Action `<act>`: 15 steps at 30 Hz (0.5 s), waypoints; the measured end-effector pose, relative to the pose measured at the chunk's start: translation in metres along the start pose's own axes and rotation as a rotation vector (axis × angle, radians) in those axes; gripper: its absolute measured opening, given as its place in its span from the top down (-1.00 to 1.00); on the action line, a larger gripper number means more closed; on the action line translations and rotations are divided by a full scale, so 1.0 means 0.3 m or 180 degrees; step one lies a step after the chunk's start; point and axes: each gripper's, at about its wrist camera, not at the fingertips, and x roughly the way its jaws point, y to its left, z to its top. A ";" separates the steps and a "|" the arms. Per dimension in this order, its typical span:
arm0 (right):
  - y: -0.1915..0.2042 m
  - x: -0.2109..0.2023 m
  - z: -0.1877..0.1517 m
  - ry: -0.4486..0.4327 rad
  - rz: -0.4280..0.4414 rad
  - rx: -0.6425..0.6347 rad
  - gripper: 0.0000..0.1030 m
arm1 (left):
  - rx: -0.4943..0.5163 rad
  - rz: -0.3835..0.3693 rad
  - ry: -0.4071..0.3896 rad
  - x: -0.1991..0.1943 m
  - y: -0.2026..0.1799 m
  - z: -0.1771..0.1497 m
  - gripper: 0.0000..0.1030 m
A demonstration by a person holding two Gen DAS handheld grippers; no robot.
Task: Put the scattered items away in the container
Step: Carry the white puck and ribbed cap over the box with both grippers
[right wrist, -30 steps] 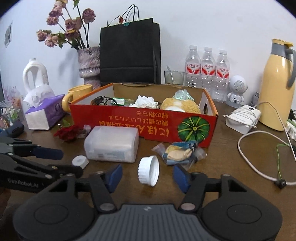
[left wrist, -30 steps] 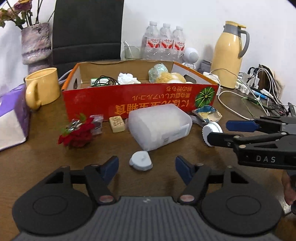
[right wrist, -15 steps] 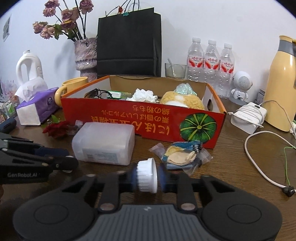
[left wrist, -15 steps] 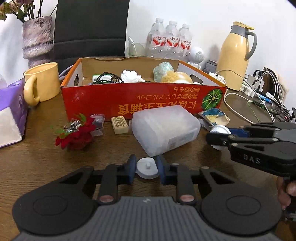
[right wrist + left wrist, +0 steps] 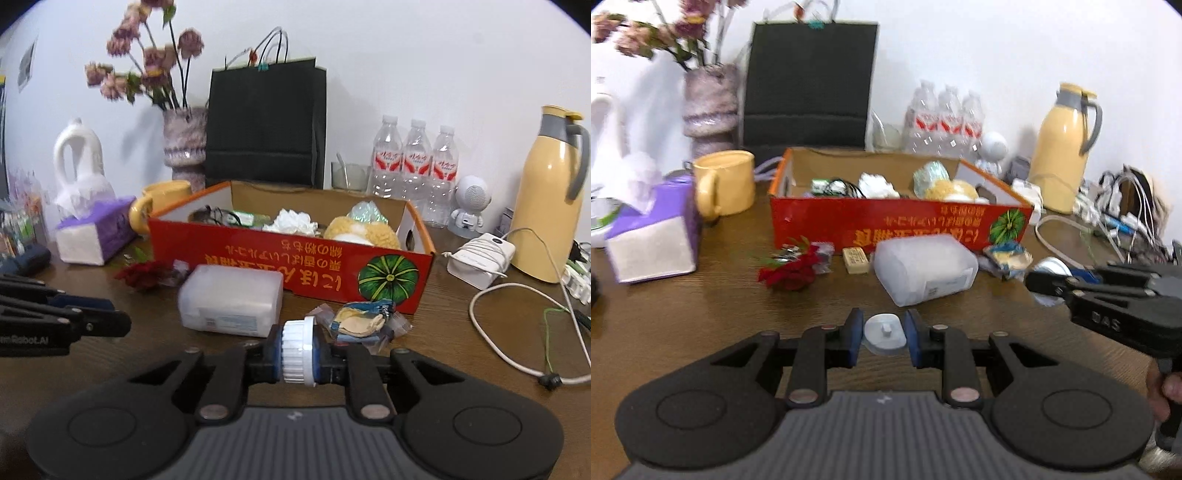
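My left gripper [image 5: 884, 334] is shut on a small white lid [image 5: 886, 325], held just above the wooden table. In the right wrist view my right gripper [image 5: 298, 352] is shut on a white ribbed cap [image 5: 297, 365], gripped by its flat faces. That same cap [image 5: 1052, 265] shows at the right gripper's tips in the left wrist view. The red cardboard box [image 5: 886, 221] stands open behind, holding cables, tissue and a plush toy. In front of it lie a translucent plastic case [image 5: 923, 273], a red rose [image 5: 792, 273], a small beige block [image 5: 856, 259] and a snack wrapper [image 5: 364, 319].
A yellow mug [image 5: 726, 182] and purple tissue box [image 5: 653, 236] sit left of the box. A yellow thermos [image 5: 546, 206], white charger [image 5: 480, 258] and loose cables [image 5: 517, 332] lie at the right. Water bottles [image 5: 413, 166], a black bag [image 5: 266, 122] and a vase [image 5: 184, 144] line the wall.
Both grippers closed from open onto their caps, the left on the small lid and the right on the ribbed cap. Both have since risen slightly with them.
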 end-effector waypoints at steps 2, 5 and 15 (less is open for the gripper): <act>0.008 -0.061 -0.002 -0.0084 -0.0006 -0.0036 0.72 | 0.0110 0.0111 -0.0128 -0.054 -0.031 -0.012 0.51; 0.023 -0.157 -0.005 -0.0227 -0.0010 -0.0183 0.72 | 0.0197 0.0104 -0.0242 -0.129 -0.070 -0.038 0.51; 0.037 -0.266 0.059 -0.0438 0.0039 -0.0264 0.72 | 0.0082 -0.0023 -0.0547 -0.158 -0.078 0.057 0.51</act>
